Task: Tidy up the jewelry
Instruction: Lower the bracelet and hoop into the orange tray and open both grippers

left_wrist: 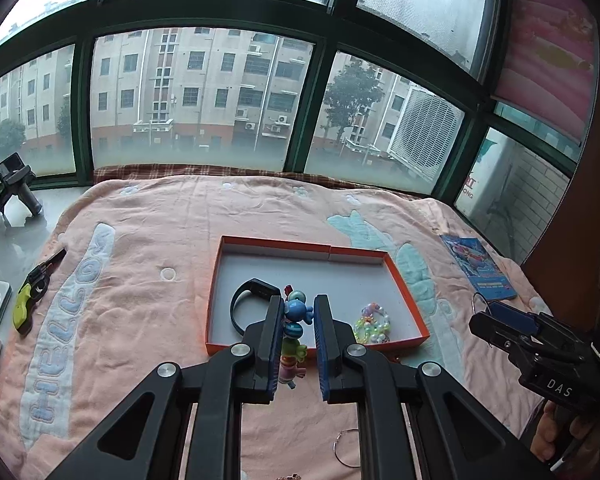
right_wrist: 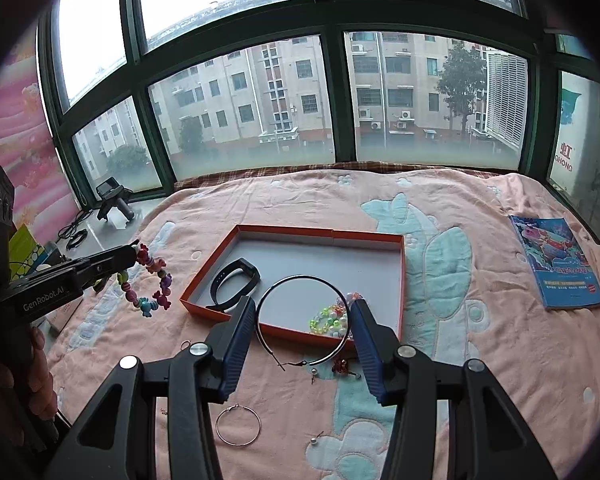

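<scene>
Candy bracelet (right_wrist: 150,284) hangs from left claw (left_wrist: 298,314), clamped on it, at 9 o'clock of orange tray (right_wrist: 400,280). Hoop earring (right_wrist: 300,320) caught between right claw (right_wrist: 302,312) fingers, over tray's near rim. Blanket (right_wrist: 480,360) beneath.

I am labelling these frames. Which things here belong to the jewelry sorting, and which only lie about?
Job: tray, black band, bead bracelet, candy bracelet in left gripper, big hoop, small hoop, earrings.
Lying about: book, toy gun, spare gripper.
</scene>
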Demonstrator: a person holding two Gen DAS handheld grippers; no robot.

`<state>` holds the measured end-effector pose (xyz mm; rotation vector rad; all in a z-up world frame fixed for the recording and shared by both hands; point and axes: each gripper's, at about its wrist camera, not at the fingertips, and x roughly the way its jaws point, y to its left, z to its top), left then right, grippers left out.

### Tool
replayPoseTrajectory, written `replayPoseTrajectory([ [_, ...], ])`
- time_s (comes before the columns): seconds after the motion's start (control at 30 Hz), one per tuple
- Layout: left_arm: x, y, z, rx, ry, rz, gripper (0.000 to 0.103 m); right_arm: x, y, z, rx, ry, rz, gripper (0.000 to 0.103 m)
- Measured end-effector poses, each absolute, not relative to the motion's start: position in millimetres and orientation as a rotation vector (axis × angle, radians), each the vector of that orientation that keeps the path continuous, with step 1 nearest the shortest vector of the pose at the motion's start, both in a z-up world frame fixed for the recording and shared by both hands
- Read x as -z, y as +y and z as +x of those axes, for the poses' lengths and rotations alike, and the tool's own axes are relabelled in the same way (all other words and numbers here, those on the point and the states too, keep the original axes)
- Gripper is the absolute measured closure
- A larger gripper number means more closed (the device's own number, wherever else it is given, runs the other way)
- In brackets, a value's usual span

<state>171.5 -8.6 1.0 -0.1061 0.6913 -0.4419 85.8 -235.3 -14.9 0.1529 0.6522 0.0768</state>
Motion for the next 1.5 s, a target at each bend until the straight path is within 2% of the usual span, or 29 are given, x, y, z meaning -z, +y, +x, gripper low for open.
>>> replayPoseTrajectory([
  [0.5, 14, -36, 229, 0.418, 0.715, -0.099, 0.087, 26, -250, 126, -0.058, 0.661, 0.191, 0.049],
  [1.03, 93, -81, 311, 0.411, 0.860, -0.042, 0.087, 86, -271, 196, -0.024, 0.808, 0.239, 0.049],
  [1.5, 135, -106, 334, 0.421, 0.924, 0.009, 0.083, 123, -276, 226, -0.007, 0.907, 0.246, 0.049],
])
